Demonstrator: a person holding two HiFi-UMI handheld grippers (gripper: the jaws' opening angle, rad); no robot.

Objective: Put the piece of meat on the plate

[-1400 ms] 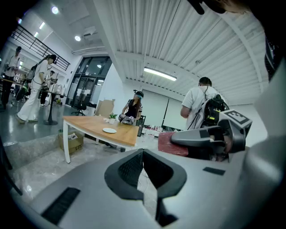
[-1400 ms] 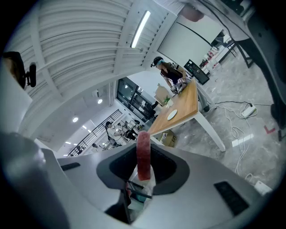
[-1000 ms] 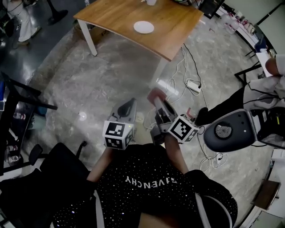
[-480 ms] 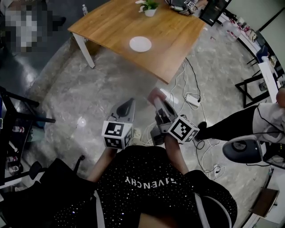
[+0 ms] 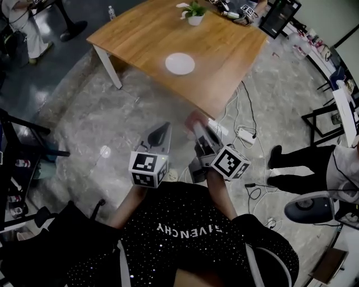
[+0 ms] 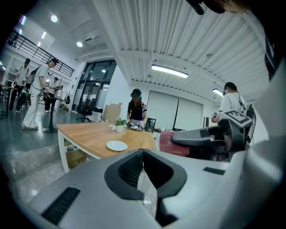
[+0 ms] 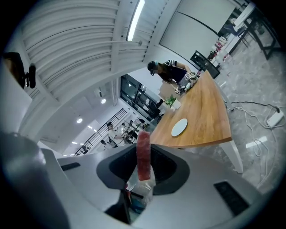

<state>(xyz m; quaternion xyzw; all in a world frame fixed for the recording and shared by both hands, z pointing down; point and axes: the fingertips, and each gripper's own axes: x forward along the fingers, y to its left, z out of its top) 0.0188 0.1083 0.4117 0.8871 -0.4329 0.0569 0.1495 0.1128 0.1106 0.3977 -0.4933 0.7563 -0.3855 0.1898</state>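
1. Piece of meat (image 7: 143, 152): a red-brown strip. It was out over the floor and well apart from the bench (image 5: 143, 33), clamped in my right hand-held gripper (image 7: 142, 175).
2. Hold, right side: the jaws were clenched on the strip's lower end. The pads pressed its two broad faces, and most of its length stood free above them.
3. Stiffness, judged: the free length stood upright with no droop, so I took it for fairly firm and light, needing no support underneath.
4. Surface, judged: it looked matt and a little damp. A slab like this could slip if the squeeze eased, so the broad faces near one end seemed the right place to take hold. A thin-edge pinch would likely roll it.
5. Fragility, judged: low. A firm squeeze might dent it but should not break it.
6. Left hand-held gripper (image 6: 143, 154): the jaws were closed tip to tip with nothing between them.
7. Plate (image 5: 180, 63): white and bare, lying flat near the middle of the bench. A potted plant (image 5: 194, 12) stood well beyond it.
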